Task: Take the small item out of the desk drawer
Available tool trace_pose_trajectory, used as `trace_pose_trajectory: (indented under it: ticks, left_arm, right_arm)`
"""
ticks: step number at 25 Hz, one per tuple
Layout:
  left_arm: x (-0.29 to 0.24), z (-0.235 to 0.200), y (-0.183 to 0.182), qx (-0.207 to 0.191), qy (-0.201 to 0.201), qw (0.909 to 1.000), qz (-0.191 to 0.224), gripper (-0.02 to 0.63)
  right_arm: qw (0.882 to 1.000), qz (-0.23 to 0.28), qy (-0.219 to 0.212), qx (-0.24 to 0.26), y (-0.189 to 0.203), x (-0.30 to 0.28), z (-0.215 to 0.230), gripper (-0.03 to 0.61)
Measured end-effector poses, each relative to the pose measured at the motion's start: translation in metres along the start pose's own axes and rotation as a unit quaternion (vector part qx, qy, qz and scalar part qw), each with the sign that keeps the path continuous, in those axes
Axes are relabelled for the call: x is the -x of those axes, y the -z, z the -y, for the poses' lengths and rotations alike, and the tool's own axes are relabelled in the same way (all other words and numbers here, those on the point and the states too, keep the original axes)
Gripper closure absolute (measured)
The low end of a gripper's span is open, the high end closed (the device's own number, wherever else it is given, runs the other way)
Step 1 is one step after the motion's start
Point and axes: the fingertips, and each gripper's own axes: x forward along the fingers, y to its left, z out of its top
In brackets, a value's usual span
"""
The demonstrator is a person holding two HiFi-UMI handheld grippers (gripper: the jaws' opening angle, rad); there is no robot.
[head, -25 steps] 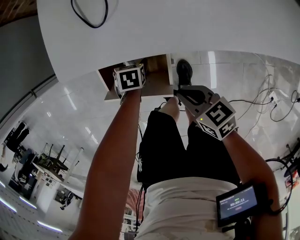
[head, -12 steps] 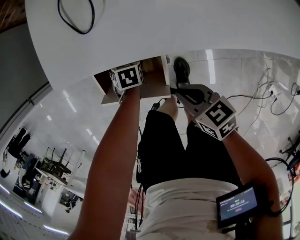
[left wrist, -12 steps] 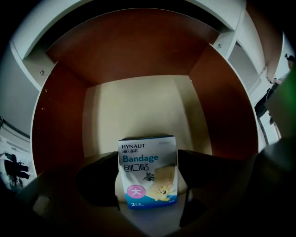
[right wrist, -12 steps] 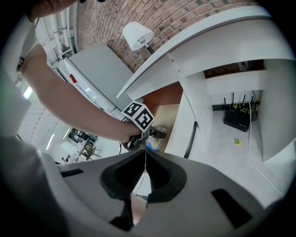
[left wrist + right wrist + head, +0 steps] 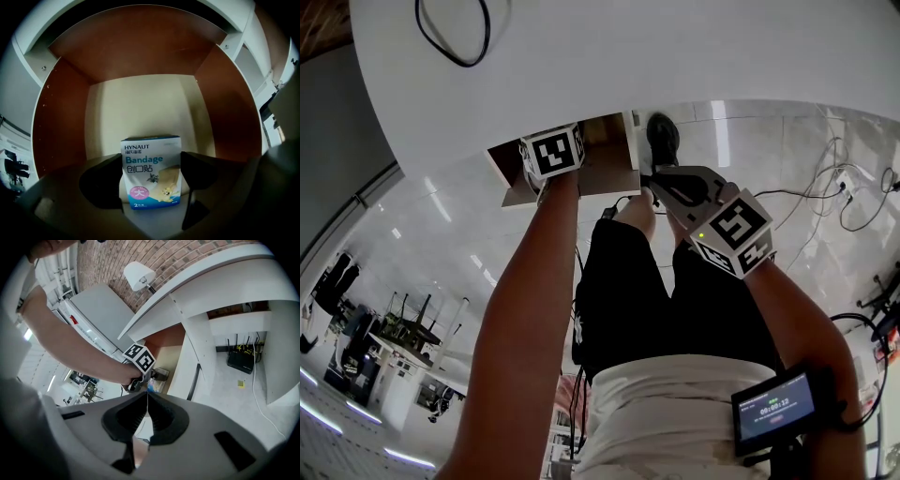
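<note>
The right gripper (image 5: 146, 401) has its jaws pressed together, nothing between them. Beyond, an arm from the upper left carries the left gripper (image 5: 155, 377) to the open drawer (image 5: 166, 350) under the white bench (image 5: 206, 282), a sliver of blue box (image 5: 152, 386) at its tip.

Left tool (image 5: 152, 180) grips bandage box (image 5: 150, 161), arm outstretched; right tool (image 5: 147, 401) closed

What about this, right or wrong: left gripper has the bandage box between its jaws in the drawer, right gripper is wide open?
Wrong. The right gripper view shows the right gripper shut and empty. The left gripper does have the bandage box between its jaws in the drawer.
</note>
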Motion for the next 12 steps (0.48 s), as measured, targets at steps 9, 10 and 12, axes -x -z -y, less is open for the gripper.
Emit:
trace_pose_trajectory:
  ticks: [9, 10, 12]
  left_arm:
    - [0.011, 0.003, 0.001, -0.004, 0.008, 0.9999, 0.011, 0.233]
    - [0.013, 0.004, 0.000, -0.005, 0.009, 0.9999, 0.014, 0.233]
    - [0.015, 0.008, 0.000, -0.010, 0.011, 0.9997, 0.018, 0.235]
  right_arm:
    - [1.000, 0.000, -0.006, 0.007, -0.004, -0.003, -0.008, 0.572]
    - [1.000, 0.001, -0.006, 0.008, -0.003, -0.003, -0.009, 0.572]
    - [1.000, 0.000, -0.007, 0.009, -0.002, -0.002, -0.011, 0.572]
